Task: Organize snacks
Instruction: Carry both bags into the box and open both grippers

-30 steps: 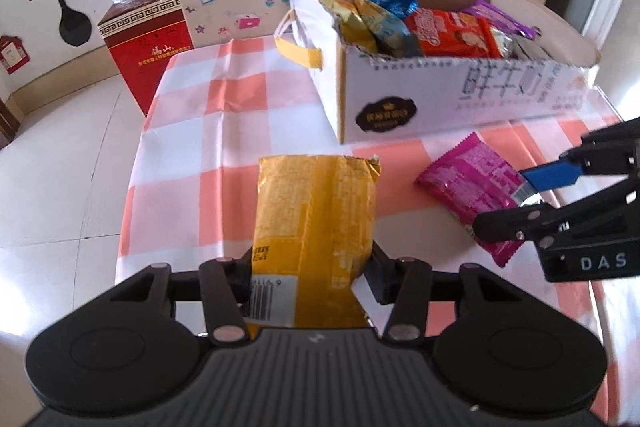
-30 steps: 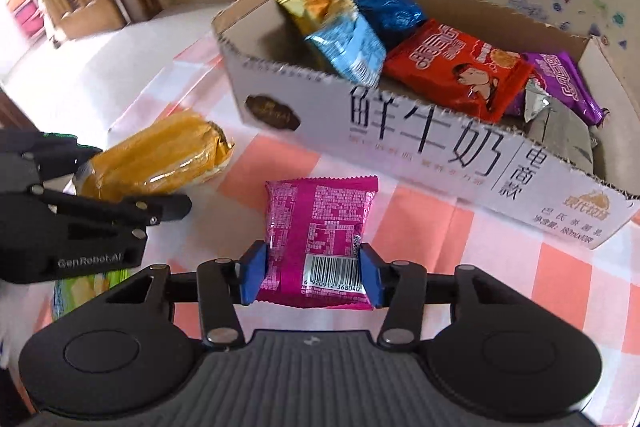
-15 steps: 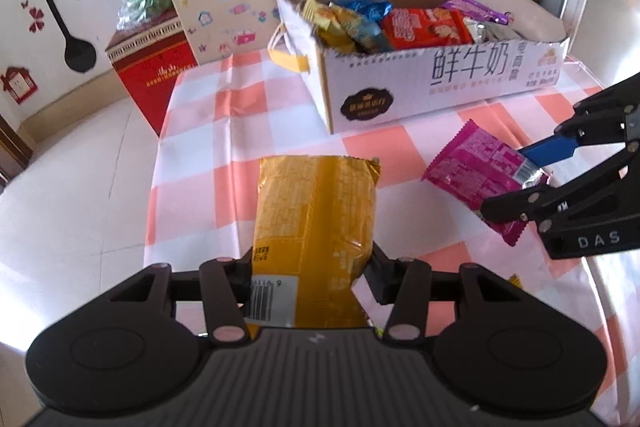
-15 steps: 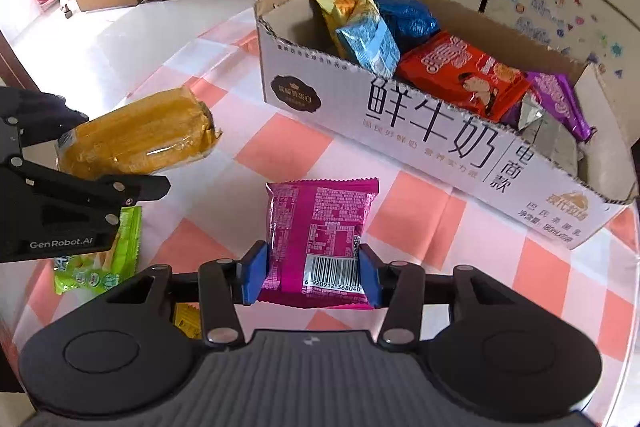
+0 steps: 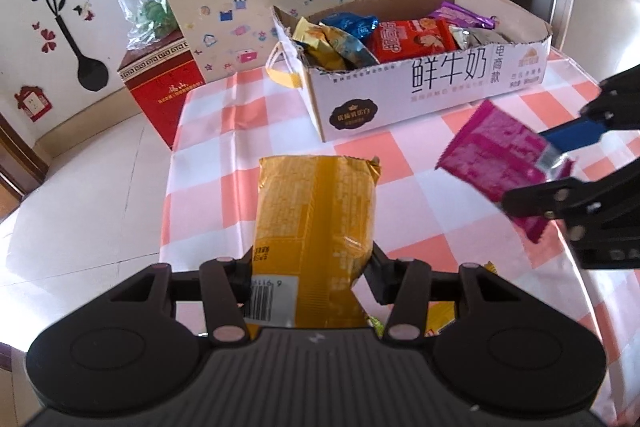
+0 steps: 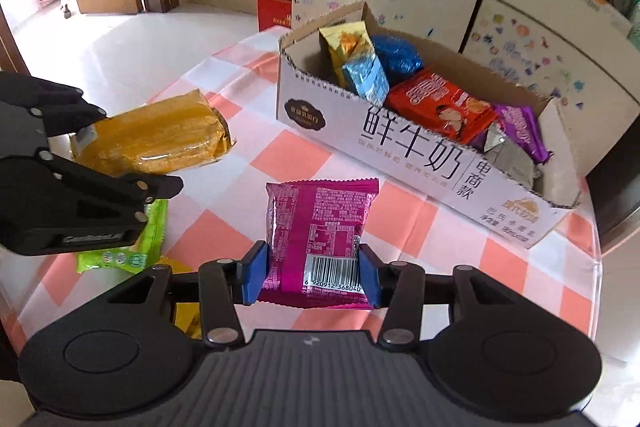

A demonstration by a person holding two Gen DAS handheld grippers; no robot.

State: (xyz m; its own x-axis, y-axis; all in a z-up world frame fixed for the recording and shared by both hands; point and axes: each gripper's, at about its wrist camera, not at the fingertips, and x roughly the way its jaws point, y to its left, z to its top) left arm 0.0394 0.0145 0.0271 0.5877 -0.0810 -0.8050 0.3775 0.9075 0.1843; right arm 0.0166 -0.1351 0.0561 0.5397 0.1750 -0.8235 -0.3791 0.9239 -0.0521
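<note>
Left fingers: the yellow packet [image 5: 316, 227] is pinched by the left gripper [image 5: 312, 275], long axis toward 12 o'clock.
Right fingers: the magenta packet [image 6: 320, 231] is clamped by the right gripper [image 6: 312, 273], long axis toward 12.
Open room: bare checked tablecloth [image 5: 224, 163] is seen at 11 o'clock; the snack box [image 6: 416, 155] stands at 1 o'clock.

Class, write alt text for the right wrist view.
The right tongs grip a magenta snack packet above a checked tablecloth. Beyond it, a cardboard box holds snacks; at left, the left tongs hold a yellow packet.
</note>
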